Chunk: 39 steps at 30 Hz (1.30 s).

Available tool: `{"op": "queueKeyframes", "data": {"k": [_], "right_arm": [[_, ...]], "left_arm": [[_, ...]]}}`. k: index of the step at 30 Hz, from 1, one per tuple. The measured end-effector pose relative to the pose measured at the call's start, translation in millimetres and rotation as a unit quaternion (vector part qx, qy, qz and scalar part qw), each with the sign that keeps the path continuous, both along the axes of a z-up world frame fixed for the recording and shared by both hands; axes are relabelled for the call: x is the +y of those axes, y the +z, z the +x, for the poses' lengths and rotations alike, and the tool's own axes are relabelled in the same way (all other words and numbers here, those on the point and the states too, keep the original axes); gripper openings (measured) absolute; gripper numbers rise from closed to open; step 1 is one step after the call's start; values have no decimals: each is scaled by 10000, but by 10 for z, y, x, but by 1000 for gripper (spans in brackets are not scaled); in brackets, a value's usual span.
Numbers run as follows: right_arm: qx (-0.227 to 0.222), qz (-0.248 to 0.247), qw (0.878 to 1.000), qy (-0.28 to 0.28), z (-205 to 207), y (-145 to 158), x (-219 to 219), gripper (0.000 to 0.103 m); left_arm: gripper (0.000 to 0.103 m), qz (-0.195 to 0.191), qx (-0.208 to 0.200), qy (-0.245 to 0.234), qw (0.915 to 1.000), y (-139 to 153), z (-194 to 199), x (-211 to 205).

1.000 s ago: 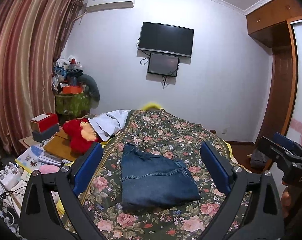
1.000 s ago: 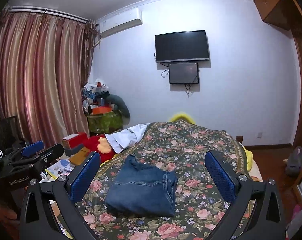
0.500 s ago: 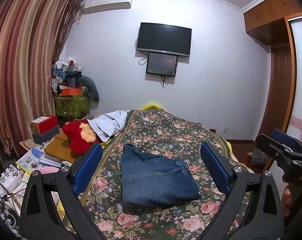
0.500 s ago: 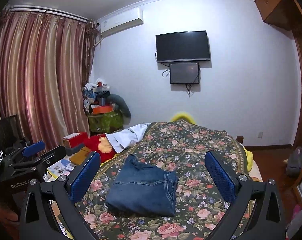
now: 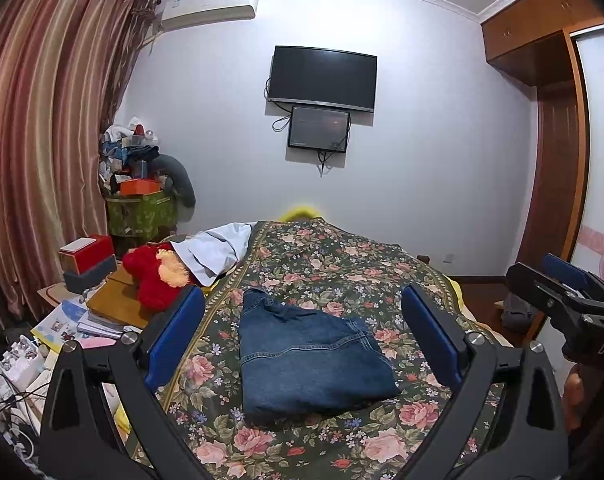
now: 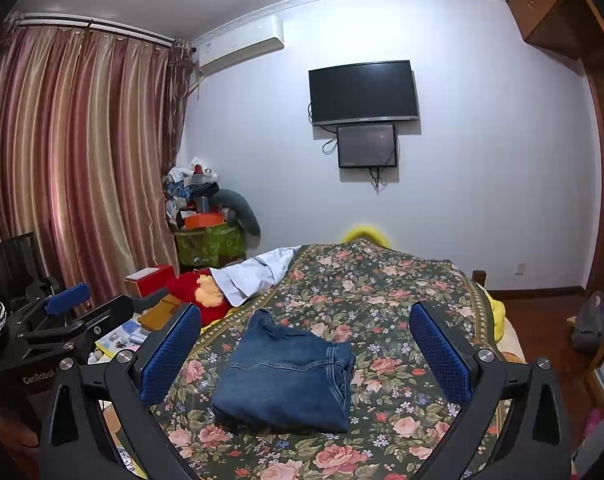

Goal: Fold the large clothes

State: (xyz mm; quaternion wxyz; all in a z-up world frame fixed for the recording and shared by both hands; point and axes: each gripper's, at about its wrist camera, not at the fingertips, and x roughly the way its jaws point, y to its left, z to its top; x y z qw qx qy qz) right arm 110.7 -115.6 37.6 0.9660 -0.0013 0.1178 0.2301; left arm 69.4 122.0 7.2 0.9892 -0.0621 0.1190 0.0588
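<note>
Folded blue denim jeans (image 5: pixel 312 356) are lying as a compact rectangular bundle on the dark floral-print bedspread (image 5: pixel 342 268), near end of the bed, roughly centred across its width. Long axis is running near-to-far, waistband end pointing far, thick folded edge facing near. Fold is looking finished, judging from the squared stack.

Left gripper (image 5: pixel 304 338) is hovering above and short of the bundle, blue-padded jaws spread wide, holding nothing; jeans are sitting straight ahead between the two pads in its view. Right gripper (image 6: pixel 306 354) is doing the same, jaws released and empty, jeans ahead and slightly left of its centre line. Neither is touching denim. Which is nearer, cannot tell; both are looking about equally close.

Open room: plenty of bare bedspread far of the jeans and to the right, up to the bed's right edge. Left bed edge is lying close to the bundle's left side, so any push leftward is risking a slide off. Beyond that edge a red plush toy (image 5: pixel 154 276) and a pale grey-white garment (image 5: pixel 218 250) are crowding the far-left corner, with stacked books and papers (image 5: pixel 82 320) beside them.
</note>
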Motion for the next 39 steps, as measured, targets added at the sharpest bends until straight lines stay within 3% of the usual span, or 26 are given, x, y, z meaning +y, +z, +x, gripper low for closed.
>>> {"op": "queueKeyframes", "data": {"k": [20, 39], "right_arm": [[7, 36, 10000, -59, -40, 36, 2, 103], [139, 143, 9997, -154, -69, 49, 136, 103]], "left_arm": [[100, -8, 63, -441, 9990, 33, -12, 117], [100, -20, 53, -497, 9987, 20, 12, 118]]}}
